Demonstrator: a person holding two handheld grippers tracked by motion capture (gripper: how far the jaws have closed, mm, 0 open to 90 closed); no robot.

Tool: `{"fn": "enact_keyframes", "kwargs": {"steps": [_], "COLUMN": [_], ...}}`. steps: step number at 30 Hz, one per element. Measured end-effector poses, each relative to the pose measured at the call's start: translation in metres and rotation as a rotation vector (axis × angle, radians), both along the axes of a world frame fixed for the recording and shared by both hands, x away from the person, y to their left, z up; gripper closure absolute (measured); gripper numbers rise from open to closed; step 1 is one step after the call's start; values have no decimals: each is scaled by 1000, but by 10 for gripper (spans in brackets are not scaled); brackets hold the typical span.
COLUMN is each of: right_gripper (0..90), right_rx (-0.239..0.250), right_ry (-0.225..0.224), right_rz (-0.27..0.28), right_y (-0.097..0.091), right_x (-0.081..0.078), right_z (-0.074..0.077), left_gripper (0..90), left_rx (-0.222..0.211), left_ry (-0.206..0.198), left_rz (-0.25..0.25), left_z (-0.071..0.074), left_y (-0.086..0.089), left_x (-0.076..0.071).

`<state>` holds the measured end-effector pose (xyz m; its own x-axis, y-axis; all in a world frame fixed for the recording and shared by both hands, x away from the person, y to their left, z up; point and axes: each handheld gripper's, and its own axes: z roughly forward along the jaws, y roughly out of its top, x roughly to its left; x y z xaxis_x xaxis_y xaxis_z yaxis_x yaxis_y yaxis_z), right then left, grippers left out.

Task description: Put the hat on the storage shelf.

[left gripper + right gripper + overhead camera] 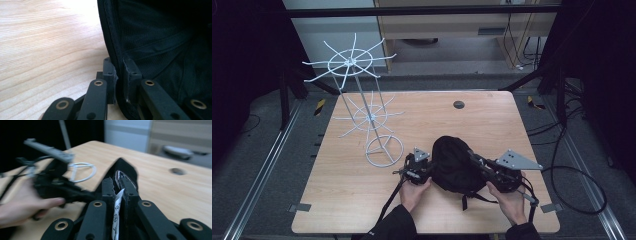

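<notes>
High view looks down on a wooden tabletop (pixel 362 200) with a white wire rack (pixel 371 117) standing at its left: two tiers of spokes on a thin post above a ring base. A small dark round hole (pixel 458 104) sits near the far edge. Toward the near edge, a black cap (pixel 454 162) rests between the two grippers, just right of the rack's base ring and apart from it. The left gripper (pixel 428 167) meets the cap's left side, with the person's left hand (pixel 414 192) behind it; the right gripper (pixel 472 156) reaches onto the cap from the right, carrying a grey three-cornered plate, with the right hand (pixel 509 200) behind it. A black strap (pixel 469 197) trails from the cap toward the near edge.

Left gripper view shows its jaws closed on the cap's stitched rim (pixel 117 67), one jaw on each side of the fabric, with bare wood at the left and the mesh lining (pixel 162 50) at the right.

Right gripper view has its jaws pinched on a fold of the cap's fabric (pixel 123 170), with a white label (pixel 117 212) caught between them. The label carries small printed marks, blurred and too small to read. At the left, the other hand and gripper are blurred, with the rack's ring behind them.
</notes>
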<state>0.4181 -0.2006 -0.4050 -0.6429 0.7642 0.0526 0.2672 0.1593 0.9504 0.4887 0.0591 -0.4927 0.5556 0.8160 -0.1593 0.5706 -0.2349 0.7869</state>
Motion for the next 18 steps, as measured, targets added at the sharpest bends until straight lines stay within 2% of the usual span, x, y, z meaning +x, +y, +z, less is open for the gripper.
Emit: {"fn": "enact_keyframes", "kwargs": {"steps": [2,3,4,5,6,9,13,15,16,18], "right_gripper": [833,833,833,833,833,833,832,832,831,831], "right_rx": [7,7,-4,-4,-23,-38,-71,-73,-97,-110], "right_ry": [18,18,31,31,46,60,75,86,88,91], "right_rz": [55,55,93,93,116,129,130,124,115,109], "right_y": [7,7,14,14,20,24,27,26,28,29], "right_x": [0,0,-1,-1,-2,-3,-4,-4,-5,-6], "right_z": [-4,-4,-9,-9,-14,-20,-27,-29,-32,-32], "left_gripper": [814,814,814,814,808,794,729,694,655,640], "left_rx": [-18,-18,-28,-34,-46,-51,-58,-33,-18,-9], "left_ry": [6,6,12,17,22,21,27,27,17,-1], "left_rz": [19,19,20,18,10,-2,-10,-20,-23,-19], "left_z": [-3,-3,-3,-4,-4,-5,-2,2,3,7], "left_y": [1,1,2,3,5,8,12,15,16,19], "left_x": [4,4,6,6,9,11,10,7,5,3]}}
